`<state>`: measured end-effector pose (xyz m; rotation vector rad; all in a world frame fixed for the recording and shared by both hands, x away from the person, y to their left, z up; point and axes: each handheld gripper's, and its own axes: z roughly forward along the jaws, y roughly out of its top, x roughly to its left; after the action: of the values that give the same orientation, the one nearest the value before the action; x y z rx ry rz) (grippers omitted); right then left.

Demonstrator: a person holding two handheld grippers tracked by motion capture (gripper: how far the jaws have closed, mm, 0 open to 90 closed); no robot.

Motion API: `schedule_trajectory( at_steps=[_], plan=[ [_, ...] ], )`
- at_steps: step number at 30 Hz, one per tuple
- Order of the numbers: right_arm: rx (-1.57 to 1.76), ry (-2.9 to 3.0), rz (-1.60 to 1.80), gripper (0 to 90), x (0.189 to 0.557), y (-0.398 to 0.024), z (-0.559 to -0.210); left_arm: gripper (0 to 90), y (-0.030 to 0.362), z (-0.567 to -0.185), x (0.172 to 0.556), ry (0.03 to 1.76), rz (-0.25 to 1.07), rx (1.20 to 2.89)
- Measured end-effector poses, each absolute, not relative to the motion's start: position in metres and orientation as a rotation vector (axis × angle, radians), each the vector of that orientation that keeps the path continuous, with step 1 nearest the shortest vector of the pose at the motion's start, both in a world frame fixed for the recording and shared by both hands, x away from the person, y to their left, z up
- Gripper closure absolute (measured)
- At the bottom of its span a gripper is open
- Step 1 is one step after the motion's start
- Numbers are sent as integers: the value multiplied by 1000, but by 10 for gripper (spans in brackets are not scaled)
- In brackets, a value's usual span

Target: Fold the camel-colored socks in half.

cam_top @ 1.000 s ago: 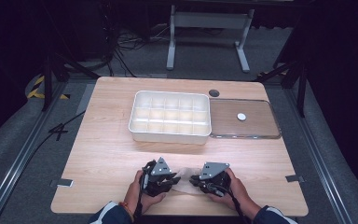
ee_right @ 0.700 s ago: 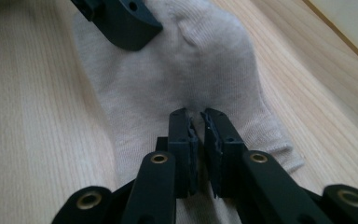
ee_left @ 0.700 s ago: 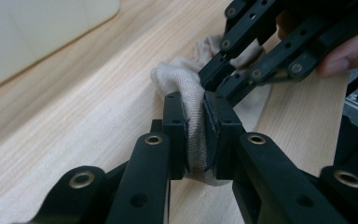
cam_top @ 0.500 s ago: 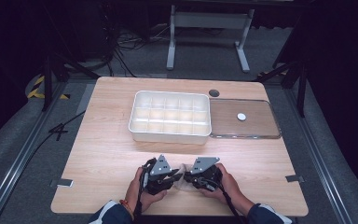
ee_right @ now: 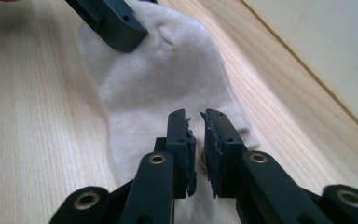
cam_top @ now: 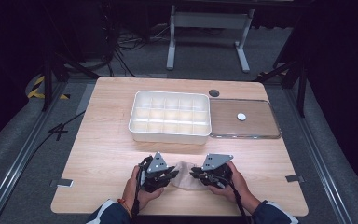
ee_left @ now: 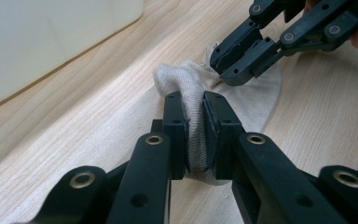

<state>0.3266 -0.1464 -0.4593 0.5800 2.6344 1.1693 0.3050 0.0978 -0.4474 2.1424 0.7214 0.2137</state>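
A beige sock (cam_top: 182,176) lies on the wooden table (cam_top: 107,154) near its front edge, between the two hand-held grippers. My left gripper (cam_top: 171,175) is shut on a raised fold of the sock (ee_left: 256,100), and the cloth is squeezed between its pads (ee_left: 194,116). My right gripper (cam_top: 193,173) faces it from the right. Its jaws stand nearly together with only a thin slit, tips (ee_right: 196,121) low over the sock (ee_right: 168,70), with no cloth seen pinched. The right gripper (ee_left: 228,70) touches the sock's far edge in the left gripper view.
A white compartment tray (cam_top: 170,136) stands at the middle of the table. A clear flat lid (cam_top: 261,126) with a white knob (cam_top: 241,116) lies to its right. A dark round hole (cam_top: 214,93) is behind them. The table's front edge is close under the hands.
The right hand has brought its gripper leftward onto the sock, closer to the left gripper. The left gripper has kept still with the fold in its jaws.
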Motion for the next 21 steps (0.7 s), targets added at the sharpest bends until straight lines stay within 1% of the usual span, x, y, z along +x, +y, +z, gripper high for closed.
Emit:
schedule_trajectory(
  at_steps=[11, 14, 16, 17, 21],
  plan=[
    [593, 2627, 1146, 832, 334, -130, -474, 801, 87, -449, 309, 715, 204, 2133],
    [588, 2614, 1151, 822, 335, -128, -476, 803, 81, -452, 310, 715, 197, 2143],
    [586, 2619, 1165, 795, 335, -130, -474, 804, 80, -453, 311, 722, 197, 2142],
    [585, 2609, 1183, 777, 336, -136, -470, 804, 81, -453, 311, 724, 202, 2141],
    [620, 2569, 1224, 762, 338, -148, -462, 804, 83, -452, 312, 730, 217, 2137]
  ],
)
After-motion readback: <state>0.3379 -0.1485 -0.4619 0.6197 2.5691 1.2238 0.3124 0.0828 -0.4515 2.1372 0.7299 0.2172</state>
